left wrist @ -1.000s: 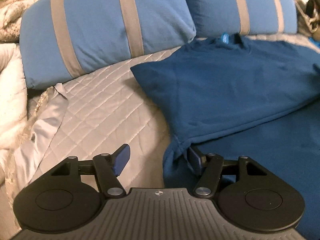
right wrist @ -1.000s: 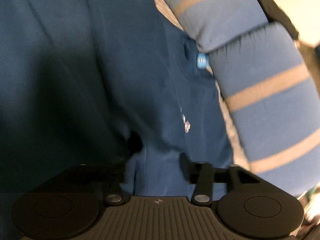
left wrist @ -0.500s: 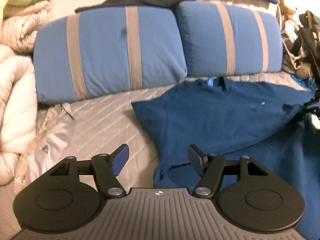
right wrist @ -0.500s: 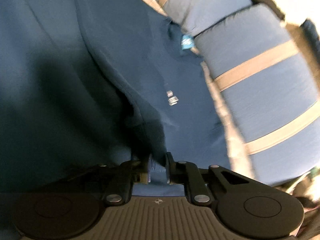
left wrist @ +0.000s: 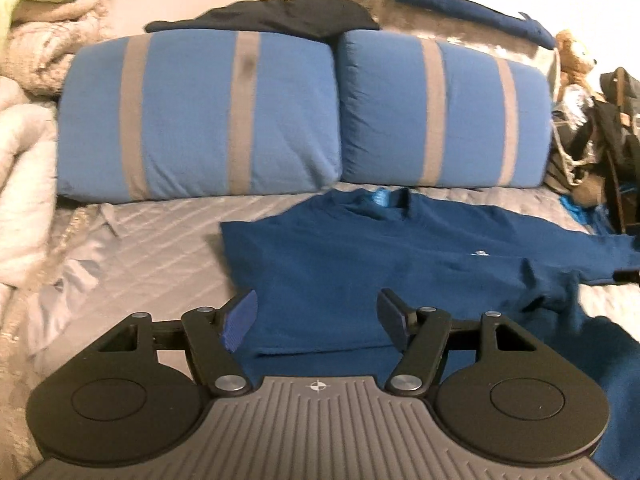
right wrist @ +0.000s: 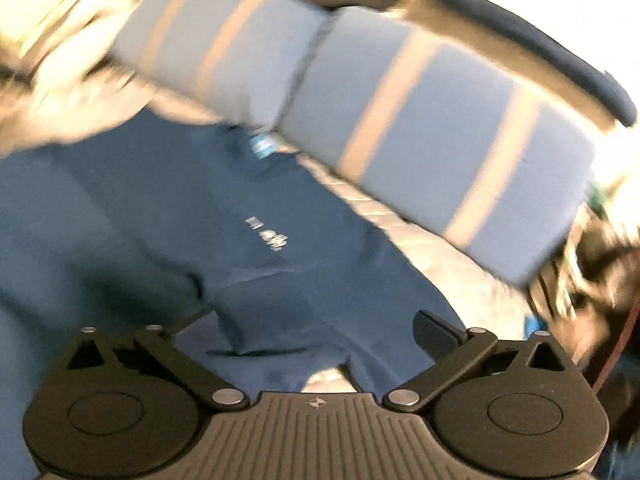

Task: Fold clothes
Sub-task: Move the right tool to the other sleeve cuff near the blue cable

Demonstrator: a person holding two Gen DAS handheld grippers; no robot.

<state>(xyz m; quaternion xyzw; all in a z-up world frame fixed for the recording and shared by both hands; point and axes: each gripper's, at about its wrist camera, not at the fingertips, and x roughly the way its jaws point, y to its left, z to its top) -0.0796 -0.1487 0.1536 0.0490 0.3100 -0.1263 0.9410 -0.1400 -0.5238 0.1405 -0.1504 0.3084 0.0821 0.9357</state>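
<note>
The blue shirt (left wrist: 360,264) is lying soft and limp on the bed (left wrist: 160,240); hems are offering the best hold. The left gripper (left wrist: 318,312) is hovering half open and empty. The right gripper (right wrist: 316,332), jaws just opened wide, is holding nothing.

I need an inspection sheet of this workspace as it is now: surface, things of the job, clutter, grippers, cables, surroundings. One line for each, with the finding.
Surface: grey quilted bed cover, bare on the left.
Job's things: dark blue shirt spread flat, collar toward the pillows, one side folded inward; small white logo facing up.
Clutter: dark garment on top of two blue striped pillows; cream blankets at left.
Grippers: left gripper open above the shirt, holding nothing; right gripper wide open, jaws just opened, no cloth clamped.
Cables: nothing seen.
Surroundings: teddy bear and dark bags at right; right view blurred.
</note>
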